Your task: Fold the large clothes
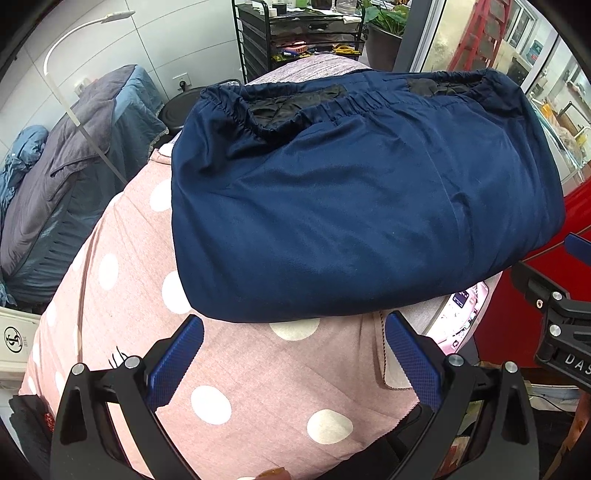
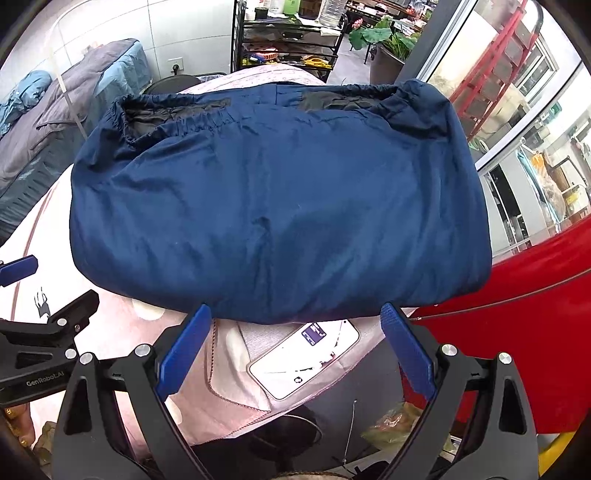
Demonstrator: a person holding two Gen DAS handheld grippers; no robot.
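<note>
A navy blue padded garment [image 1: 351, 199] lies folded in a thick bundle on a pink polka-dot cloth [image 1: 229, 373]. Its elastic hem and black quilted lining face the far side. It also shows in the right wrist view [image 2: 280, 206]. My left gripper [image 1: 293, 332] is open and empty, just short of the bundle's near edge. My right gripper [image 2: 297, 319] is open and empty, its fingertips at the bundle's near edge. The right gripper's body [image 1: 557, 317] shows at the right of the left wrist view.
A phone [image 2: 306, 358] with a lit screen lies on the cloth just under the bundle's near edge. A red surface [image 2: 517, 321] is at the right. A grey-blue covered bed [image 1: 66, 177], a black rack [image 1: 295, 33] and a glass door stand beyond.
</note>
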